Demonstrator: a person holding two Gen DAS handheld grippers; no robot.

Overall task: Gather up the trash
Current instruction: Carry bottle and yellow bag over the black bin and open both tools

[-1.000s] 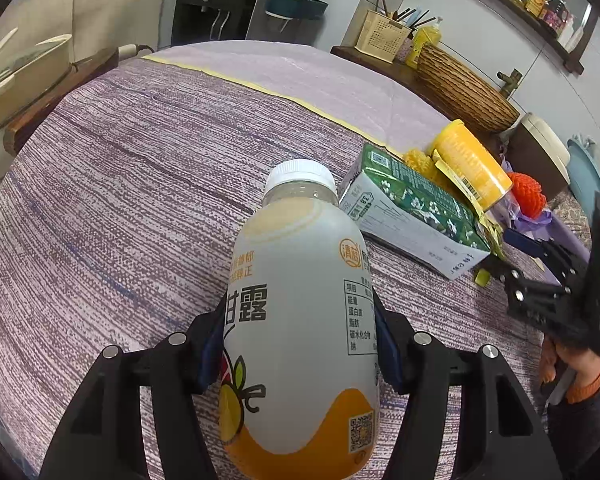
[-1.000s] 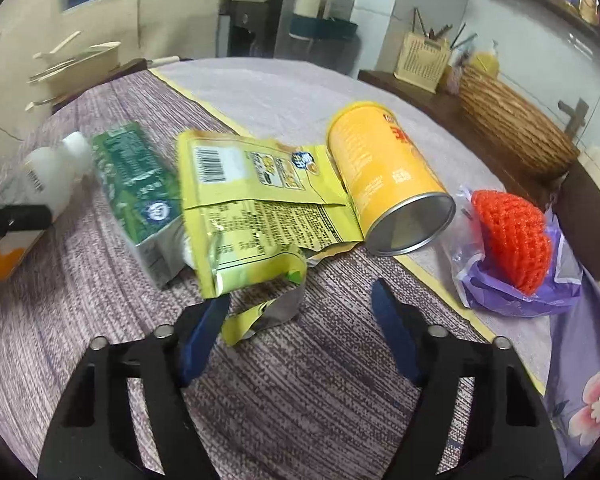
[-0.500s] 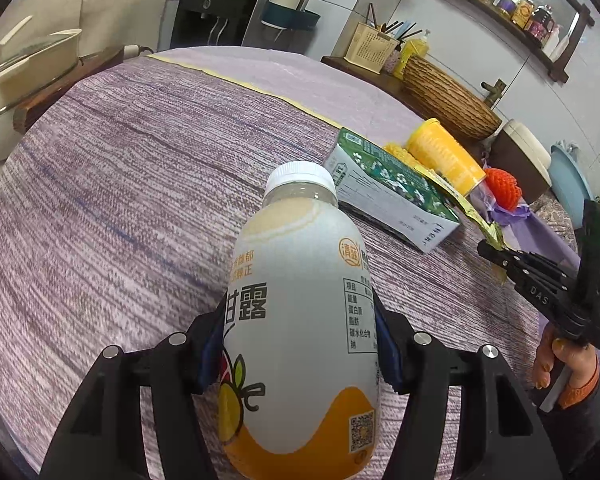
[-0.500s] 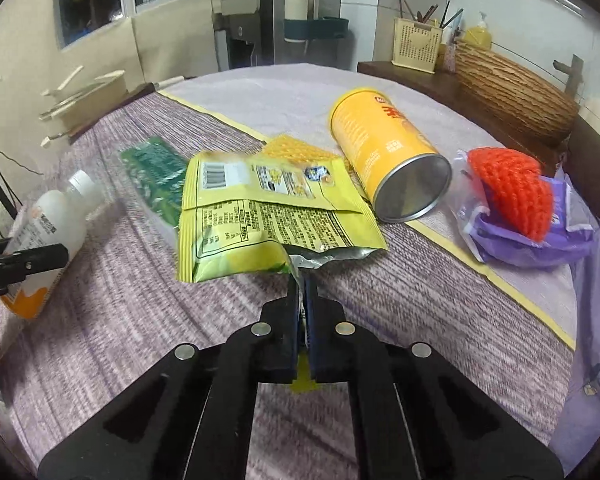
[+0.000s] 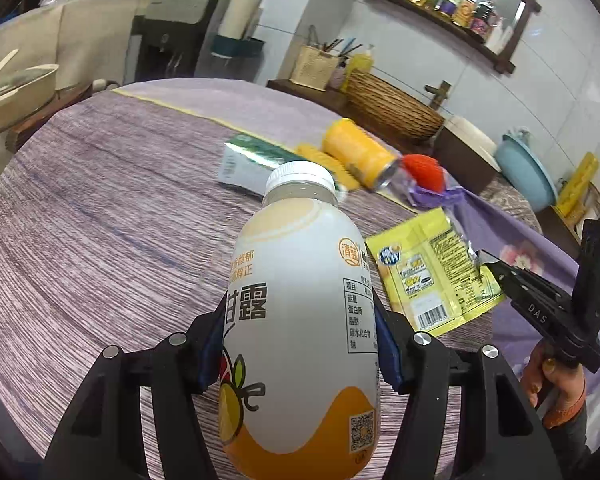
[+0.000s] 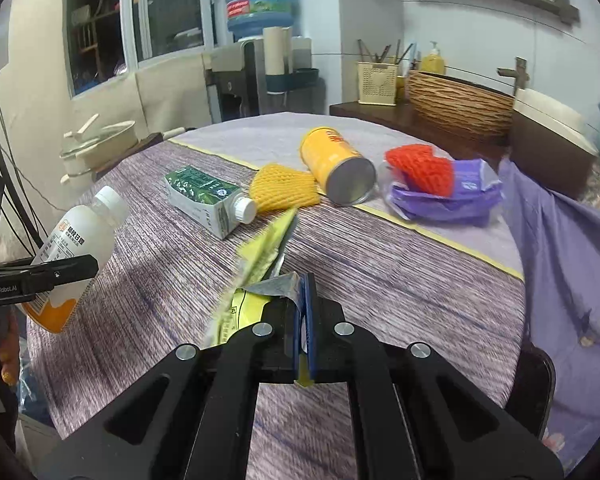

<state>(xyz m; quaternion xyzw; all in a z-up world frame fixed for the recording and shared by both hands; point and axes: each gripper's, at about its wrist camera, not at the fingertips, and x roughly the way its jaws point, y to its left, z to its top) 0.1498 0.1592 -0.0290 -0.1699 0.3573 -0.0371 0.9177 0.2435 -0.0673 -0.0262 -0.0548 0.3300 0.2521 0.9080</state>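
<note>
The left gripper (image 5: 300,344) is clamped on a white drink bottle (image 5: 300,320) with an orange base and a white screw cap. Its blue pads press on both sides of the body, and the bottle is lifted clear of the purple woven tablecloth (image 5: 100,240); its contents cannot be made out through the opaque wall. Seen from the right wrist, the bottle tilts with its cap up and away from the hand that carries it.

The right gripper (image 6: 303,312) is shut tight on the torn silver-lined edge of a yellow snack bag (image 6: 260,256). The bag hangs from the pinched corner above the table, lying edge-on to the right wrist camera and showing its printed face and barcode to the left one. Whether anything is in it cannot be told. A hand (image 5: 556,384) grips the handle of this gripper at the lower right of the left wrist view.

On the table beyond lie a green carton (image 6: 200,196) on its side with its white cap on, a yellow foam fruit net (image 6: 280,192) just beside it, and a yellow tube can (image 6: 336,168) on its side. Near the can, an orange foam net (image 6: 420,168) sits in a crumpled purple wrapper (image 6: 452,200).

Both grippers point downward at a slant toward the table.
</note>
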